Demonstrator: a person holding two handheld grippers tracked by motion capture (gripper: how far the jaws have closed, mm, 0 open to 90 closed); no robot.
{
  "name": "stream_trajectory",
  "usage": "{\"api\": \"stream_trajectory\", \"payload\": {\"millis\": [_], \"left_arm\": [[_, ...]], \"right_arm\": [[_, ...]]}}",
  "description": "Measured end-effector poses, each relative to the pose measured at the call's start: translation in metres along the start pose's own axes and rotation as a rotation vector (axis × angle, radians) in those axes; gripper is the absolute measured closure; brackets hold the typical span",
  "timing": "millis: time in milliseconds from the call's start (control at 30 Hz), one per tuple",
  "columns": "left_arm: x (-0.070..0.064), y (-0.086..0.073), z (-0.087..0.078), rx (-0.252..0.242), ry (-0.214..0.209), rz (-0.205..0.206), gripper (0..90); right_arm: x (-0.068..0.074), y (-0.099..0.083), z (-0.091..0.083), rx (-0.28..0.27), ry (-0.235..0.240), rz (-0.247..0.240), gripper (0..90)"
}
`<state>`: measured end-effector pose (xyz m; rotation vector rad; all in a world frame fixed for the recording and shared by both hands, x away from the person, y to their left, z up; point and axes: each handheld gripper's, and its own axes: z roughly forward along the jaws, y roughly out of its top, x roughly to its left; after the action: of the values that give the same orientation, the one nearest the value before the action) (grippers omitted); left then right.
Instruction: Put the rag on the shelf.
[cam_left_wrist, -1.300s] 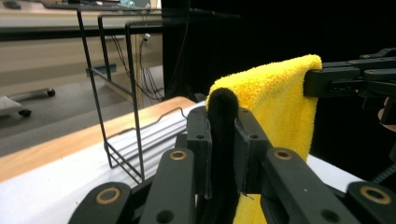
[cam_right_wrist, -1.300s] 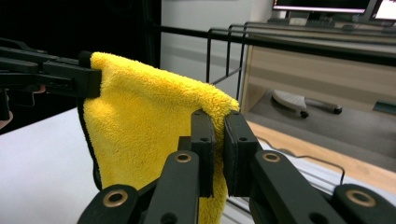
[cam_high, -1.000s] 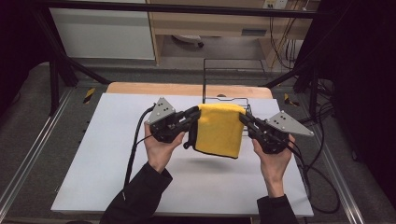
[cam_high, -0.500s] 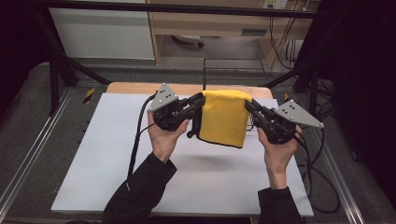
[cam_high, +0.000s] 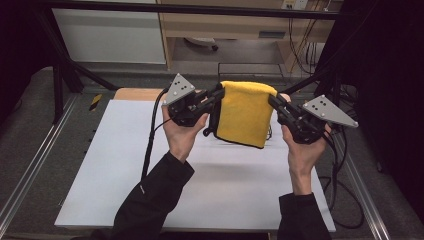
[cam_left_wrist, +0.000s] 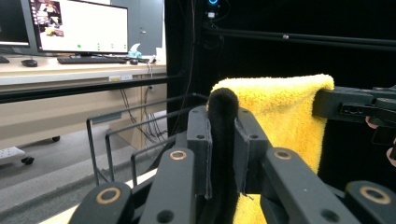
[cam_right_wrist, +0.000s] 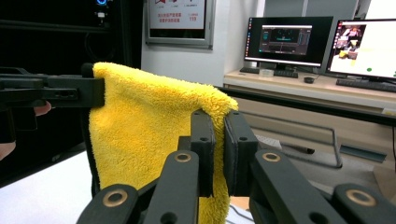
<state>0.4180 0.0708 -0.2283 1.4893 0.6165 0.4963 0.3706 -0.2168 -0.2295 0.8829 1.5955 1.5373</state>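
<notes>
I hold the towel (cam_high: 243, 114) up between my 2 claws, left (cam_high: 218, 93) and right (cam_high: 274, 100), each clamped on a top corner (rack (cam_left_wrist: 122, 135) beyond).

The cloth (cam_high: 246, 112) is fluffy yellow with a black edge, folded double. It hangs upright above the far part of the table (cam_high: 125, 165), clear of it, its top edge stretched level and lower edge loose.

white table top (cam_high: 125, 165), black wire rack (cam_left_wrist: 122, 135) at its far edge, wooden desk (cam_left_wrist: 56, 70) with monitor (cam_left_wrist: 79, 25) and keyboard (cam_left_wrist: 86, 60), two more monitors (cam_right_wrist: 287, 41), wall poster (cam_right_wrist: 177, 18), grey floor (cam_high: 40, 135)
</notes>
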Motion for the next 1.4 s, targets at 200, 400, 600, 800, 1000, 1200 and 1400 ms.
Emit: {"api": "stream_trajectory", "payload": {"millis": [200,400,600,800,1000,1200,1400], "left_arm": [[-0.001,0.011,0.004,-0.024,0.004,0.002,78.7],[-0.003,0.023,0.006,-0.044,0.007,0.017,78.7],[-0.002,0.035,0.010,-0.065,0.018,0.026,78.7],[0.000,0.047,0.015,-0.071,0.027,0.036,78.7],[0.001,0.057,0.021,-0.085,0.034,0.035,78.7],[0.001,0.065,0.029,-0.099,0.035,0.036,78.7],[0.002,0.074,0.037,-0.105,0.046,0.036,78.7]], "right_arm": [[-0.004,0.015,0.002,-0.019,-0.012,-0.009,84.0],[-0.006,0.027,0.004,-0.034,-0.025,-0.023,84.0],[-0.009,0.037,0.007,-0.055,-0.036,-0.034,84.1],[-0.013,0.047,0.014,-0.065,-0.045,-0.036,84.1],[-0.018,0.057,0.021,-0.076,-0.060,-0.038,84.0],[-0.026,0.067,0.027,-0.087,-0.079,-0.035,84.0],[-0.033,0.075,0.033,-0.093,-0.092,-0.043,84.0]]}}
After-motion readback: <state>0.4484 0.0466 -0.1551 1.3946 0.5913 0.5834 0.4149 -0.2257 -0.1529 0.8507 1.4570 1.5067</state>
